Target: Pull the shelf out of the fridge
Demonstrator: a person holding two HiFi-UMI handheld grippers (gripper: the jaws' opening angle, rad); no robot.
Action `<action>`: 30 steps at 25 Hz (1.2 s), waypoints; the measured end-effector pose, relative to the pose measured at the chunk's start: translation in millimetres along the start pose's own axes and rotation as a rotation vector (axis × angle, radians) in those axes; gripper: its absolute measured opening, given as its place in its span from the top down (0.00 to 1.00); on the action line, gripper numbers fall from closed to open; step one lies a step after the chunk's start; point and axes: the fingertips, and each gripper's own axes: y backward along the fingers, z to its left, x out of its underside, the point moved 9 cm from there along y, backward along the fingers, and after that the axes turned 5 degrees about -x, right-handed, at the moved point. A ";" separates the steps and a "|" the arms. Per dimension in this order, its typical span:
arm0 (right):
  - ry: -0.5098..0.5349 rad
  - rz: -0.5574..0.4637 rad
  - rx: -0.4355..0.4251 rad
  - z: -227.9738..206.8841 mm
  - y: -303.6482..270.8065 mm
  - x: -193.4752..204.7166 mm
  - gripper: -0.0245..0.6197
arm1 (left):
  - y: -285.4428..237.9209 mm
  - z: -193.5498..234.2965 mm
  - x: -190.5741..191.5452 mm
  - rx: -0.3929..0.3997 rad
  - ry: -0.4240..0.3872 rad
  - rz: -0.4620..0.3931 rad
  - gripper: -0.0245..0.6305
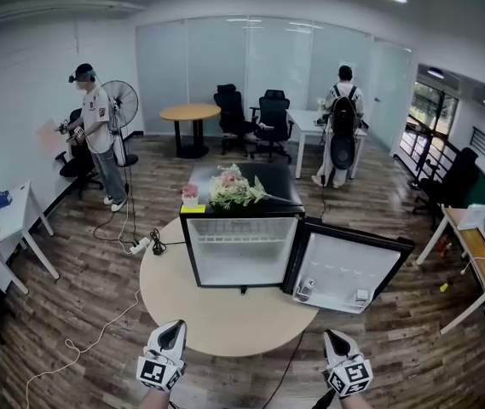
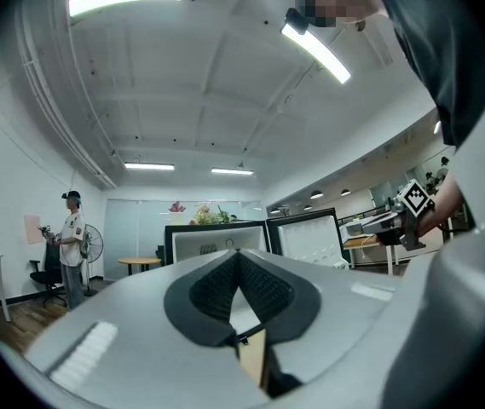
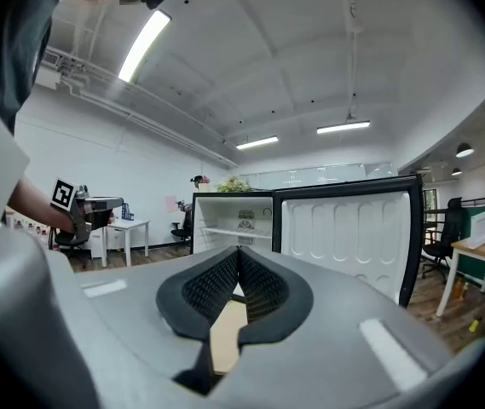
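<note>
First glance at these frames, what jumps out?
A black mini fridge on the round table, its door wide open to the right, with a bouquet on top. The left gripper and right gripper hover near the table's front edge, both shut and empty.

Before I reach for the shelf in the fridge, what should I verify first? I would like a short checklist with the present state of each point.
1. The door is open: ok, it stands wide.
2. The shelf sits high inside the fridge: ok.
3. The shelf is bare: cannot tell.
4. The left gripper and right gripper are empty: ok.
5. The jaws are open for a grip: not ok, both pairs are together.
6. The grippers are at the shelf: not ok, both hang by the near edge of the table.
</note>
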 end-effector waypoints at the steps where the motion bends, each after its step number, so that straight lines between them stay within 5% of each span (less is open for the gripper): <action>1: -0.003 0.001 0.002 -0.1 -0.6 0.3 0.95 | -0.5 -1.4 -0.2 -0.001 0.001 -0.002 0.96; 17: -0.036 -0.018 -0.073 -10.9 -11.3 5.7 0.95 | -7.4 -21.1 -9.9 -0.039 0.002 -0.011 0.96; 26: 0.003 -0.071 -0.202 -21.8 -33.8 4.0 0.93 | -34.0 -57.4 -13.3 -0.063 -0.022 -0.025 0.96; 28: 0.032 -0.060 -0.245 -20.1 -45.2 3.8 0.29 | -36.0 -64.6 -13.7 -0.067 -0.028 -0.024 0.96; 30: 0.049 -0.056 -0.266 -19.2 -55.6 1.7 0.20 | -39.8 -70.0 -13.6 -0.070 -0.030 -0.016 0.96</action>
